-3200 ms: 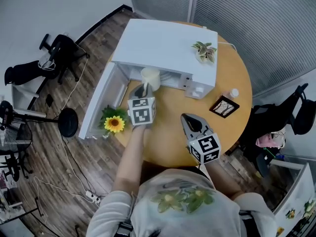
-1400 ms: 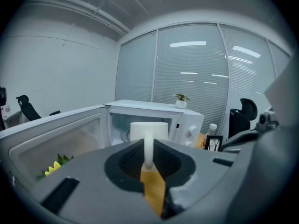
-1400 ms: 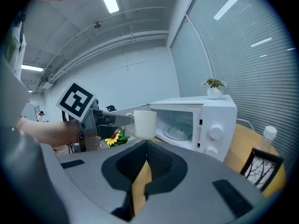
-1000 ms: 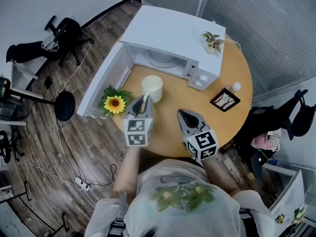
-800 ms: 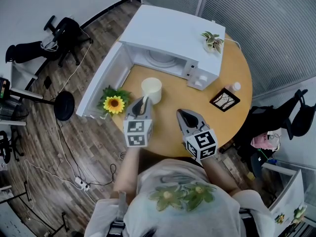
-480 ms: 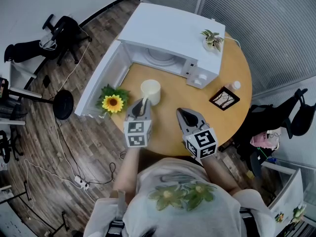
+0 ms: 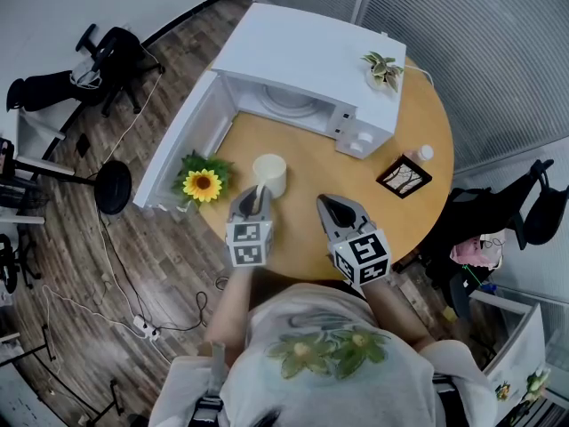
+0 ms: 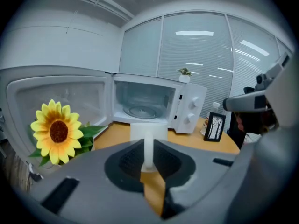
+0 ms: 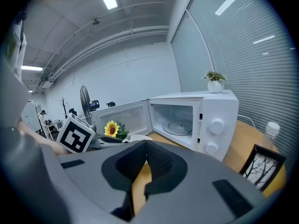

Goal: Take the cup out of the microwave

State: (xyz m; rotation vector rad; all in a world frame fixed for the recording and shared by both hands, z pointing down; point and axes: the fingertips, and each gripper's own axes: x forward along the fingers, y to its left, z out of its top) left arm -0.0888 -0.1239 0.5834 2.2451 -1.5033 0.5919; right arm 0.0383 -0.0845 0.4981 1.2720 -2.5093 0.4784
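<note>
Change: about 3 seconds back the cup [image 7: 269, 173] sat in the mouth of the microwave [image 7: 307, 56]. 1 second back it hung out over the table [image 7: 311, 172]. Now it is lower and nearer the person, with the left gripper [image 7: 258, 194] directly behind it.
Left gripper: clamped on the cup's handle [image 8: 148, 148], 1 pad on each side, with the cup's body just beyond the tips.
Right gripper [image 7: 327, 205]: tips together with nothing between them, held to the right of the left gripper and apart from the cup.
Cup now: upright, out of the microwave and well short of its opening. Its base is low at the tabletop, but I cannot confirm that it touches.
Meaning for task: the taking-out looks done in substance. What is left, as I judge it, is to settle the cup on the table and let go of the handle.
Microwave: ahead of the left gripper, with its door [image 7: 178, 154] swung open to the left and only the glass plate [image 8: 142, 111] inside.
Nearby: a sunflower [image 7: 203, 185] stands just left of the left gripper, near the cup. A picture frame [image 7: 402, 177] and a bottle [image 7: 423, 154] stand ahead and right of the right gripper. A small potted plant [image 7: 382, 69] sits on the microwave's top.
In the way: bare table around the cup. The sunflower is the 1 thing close enough to brush if the left gripper swings left.
</note>
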